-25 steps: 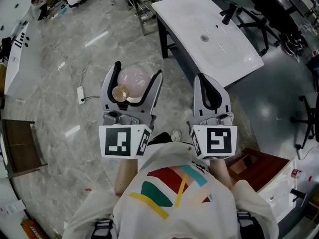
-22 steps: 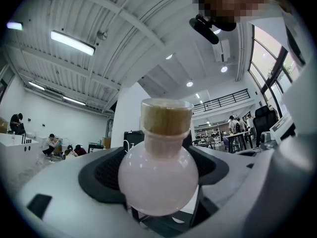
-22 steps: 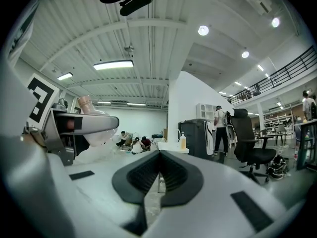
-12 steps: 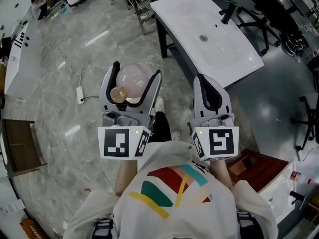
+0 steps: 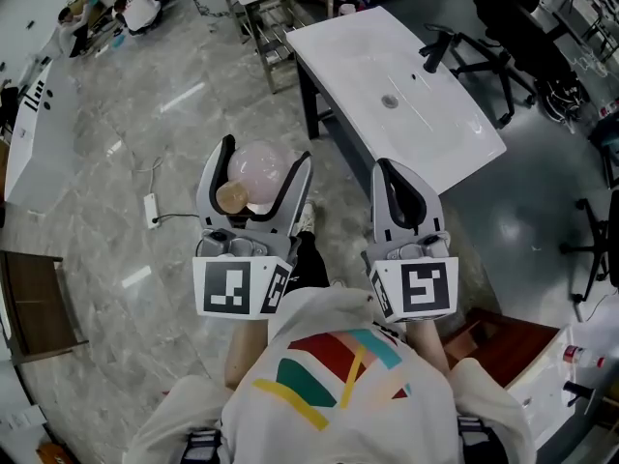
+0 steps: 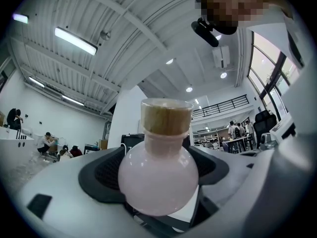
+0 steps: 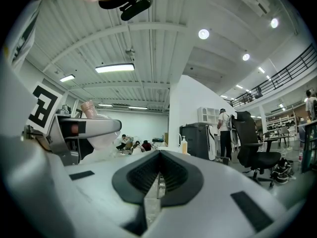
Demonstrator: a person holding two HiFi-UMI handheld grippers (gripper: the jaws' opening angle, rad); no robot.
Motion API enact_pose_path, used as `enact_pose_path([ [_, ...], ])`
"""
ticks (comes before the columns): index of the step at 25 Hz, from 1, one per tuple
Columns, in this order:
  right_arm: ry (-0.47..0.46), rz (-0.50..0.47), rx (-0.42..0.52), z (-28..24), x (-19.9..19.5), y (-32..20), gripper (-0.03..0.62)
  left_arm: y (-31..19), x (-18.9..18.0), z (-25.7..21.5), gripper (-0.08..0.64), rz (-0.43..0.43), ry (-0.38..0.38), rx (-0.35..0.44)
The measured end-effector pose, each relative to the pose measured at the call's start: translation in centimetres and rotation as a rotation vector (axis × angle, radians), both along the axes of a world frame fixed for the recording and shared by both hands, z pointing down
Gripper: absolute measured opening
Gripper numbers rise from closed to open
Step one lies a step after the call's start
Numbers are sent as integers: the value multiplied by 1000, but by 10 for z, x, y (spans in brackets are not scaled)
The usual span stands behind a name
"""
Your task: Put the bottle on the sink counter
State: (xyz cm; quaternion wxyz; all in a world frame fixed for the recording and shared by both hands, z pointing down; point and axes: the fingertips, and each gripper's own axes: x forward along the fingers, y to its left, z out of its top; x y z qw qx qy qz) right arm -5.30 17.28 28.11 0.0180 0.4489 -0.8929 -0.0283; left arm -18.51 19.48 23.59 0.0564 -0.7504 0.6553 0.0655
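Left tool [image 6: 157,176]: clenched on the bottle; dark pads press the round belly from both sides.
Bottle [image 6: 158,175]: pale pink, globe-shaped, short neck. In the left gripper view it points straight out from the tool, neck away from the camera. It is not on the desk; it is held over the floor, off the desk's near-left corner in the head view.
Stopper [image 6: 166,117]: cork-coloured, seated in the bottle's neck.
Right tool [image 7: 158,175]: jaws closed together, pads meeting along a thin slit, nothing gripped. In the head view it hangs just off the desk's near edge, nearer the desk than the left tool.
Marker cubes: one on the back of each tool, left [image 5: 242,286] and right [image 5: 416,288], both on the side away from the desk.
Person: light shirt with coloured stripes [image 5: 338,385], standing short of the desk's near edge, tools held out towards it.
Desk [image 5: 440,138]: white top on dark legs, set at a slant in the head view, with a shallow basin sunk in it.
Drain [image 5: 390,101]: in the middle of the basin.
Faucet [image 5: 432,51]: black, on the desk's far side.
Floor [image 5: 145,114]: grey, glossy stone, left of the desk.
Power strip [image 5: 151,211]: white, lying on the floor, well apart from the desk beyond the left tool.
Office chair [image 5: 508,27]: dark, behind the desk's far side.
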Motion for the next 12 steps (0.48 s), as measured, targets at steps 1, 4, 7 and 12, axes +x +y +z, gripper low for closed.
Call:
enact_pose_path([
  [1, 4, -1, -2, 1, -2, -4, 12, -4, -1, 1, 387, 3, 0, 0],
  [4, 14, -4, -8, 6, -8, -17, 12, -17, -5, 5, 387, 10, 3, -1],
  [7, 19, 0, -13, 10, -18, -34, 12, -34, -12, 8, 387, 21, 3, -2],
  [12, 25, -17, -31, 17, -36, -68, 12, -74, -26, 13, 388, 33, 1, -11],
])
